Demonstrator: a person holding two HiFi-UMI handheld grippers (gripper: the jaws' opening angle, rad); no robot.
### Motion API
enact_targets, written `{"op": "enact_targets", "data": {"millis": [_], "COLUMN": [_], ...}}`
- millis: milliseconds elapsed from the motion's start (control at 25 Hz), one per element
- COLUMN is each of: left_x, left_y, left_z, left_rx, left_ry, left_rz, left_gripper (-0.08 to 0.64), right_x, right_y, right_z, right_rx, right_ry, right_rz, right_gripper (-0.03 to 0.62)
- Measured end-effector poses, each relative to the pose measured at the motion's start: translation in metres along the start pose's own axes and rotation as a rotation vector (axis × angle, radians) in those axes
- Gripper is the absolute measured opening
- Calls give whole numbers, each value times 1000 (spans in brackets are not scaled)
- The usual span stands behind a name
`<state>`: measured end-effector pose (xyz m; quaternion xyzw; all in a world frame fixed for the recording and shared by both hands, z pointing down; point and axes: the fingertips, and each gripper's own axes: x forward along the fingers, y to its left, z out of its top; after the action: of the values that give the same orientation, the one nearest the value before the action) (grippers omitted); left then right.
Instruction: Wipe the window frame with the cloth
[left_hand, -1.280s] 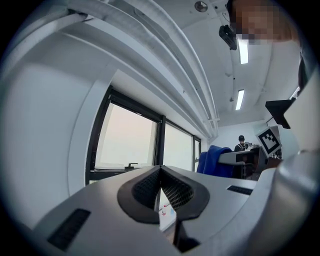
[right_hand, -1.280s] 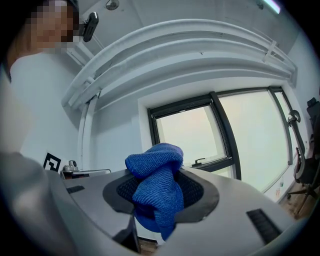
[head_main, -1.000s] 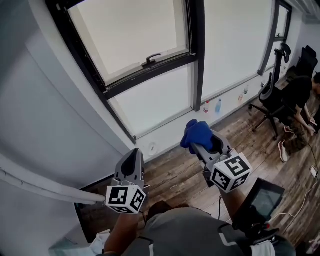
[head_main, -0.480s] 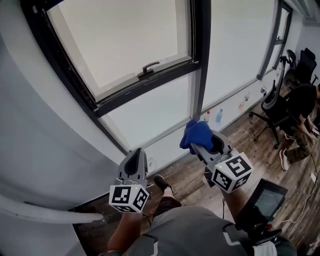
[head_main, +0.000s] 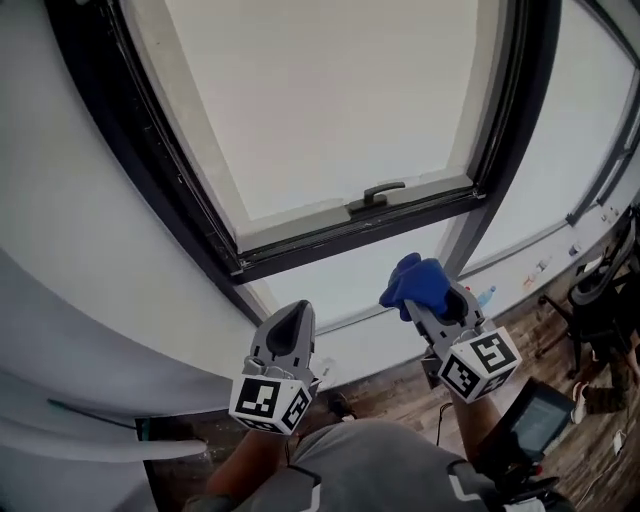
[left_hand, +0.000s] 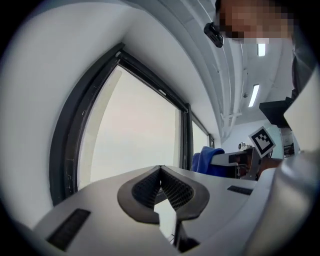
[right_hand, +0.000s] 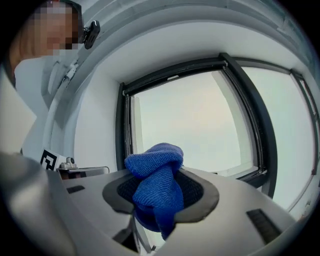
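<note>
We have not started wiping yet. Our right gripper (head_main: 431, 301) pinches the cloth (head_main: 414, 281) tight. The cloth is up in the air just below the frame's (head_main: 330, 243) bottom bar, and we think it does not touch the frame. Our left gripper (head_main: 293, 319) is squeezed together with nothing in it, also below the frame, more to the left. The whole frame looks left to wipe.

The cloth is blue, soft and fuzzy, bunched into a fat lump. The frame is dark, hard and smooth, made of long straight bars, with a pale strip inside. A small dark handle (head_main: 377, 193) sits on the frame's bottom bar. The glass (head_main: 330, 90) inside the frame looks flat and milky white.
</note>
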<state>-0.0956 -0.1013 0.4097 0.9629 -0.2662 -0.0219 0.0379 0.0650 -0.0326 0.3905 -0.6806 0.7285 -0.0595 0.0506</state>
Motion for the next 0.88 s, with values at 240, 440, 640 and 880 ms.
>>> {"op": "enact_targets", "data": {"millis": [240,440,640,880], "left_x": [29,37,39,45], "left_y": [51,76,84,94], "left_z": [21,43,54,93], "left_rx": [6,37,44,109], "left_ry": [-23,-54,-60,-98], "left_rz": [100,219,324,411], "left_gripper": [9,9,9,9], "right_x": [79,118,146,180], "right_y": [-1,2,1,18], "right_z": [17,31,40,69], "right_rx": [-27,-27,-18,-19], "right_ry": [18,16,30,13], "right_rz": [105,223,320,456], "right_gripper": [173,173,173,173]}}
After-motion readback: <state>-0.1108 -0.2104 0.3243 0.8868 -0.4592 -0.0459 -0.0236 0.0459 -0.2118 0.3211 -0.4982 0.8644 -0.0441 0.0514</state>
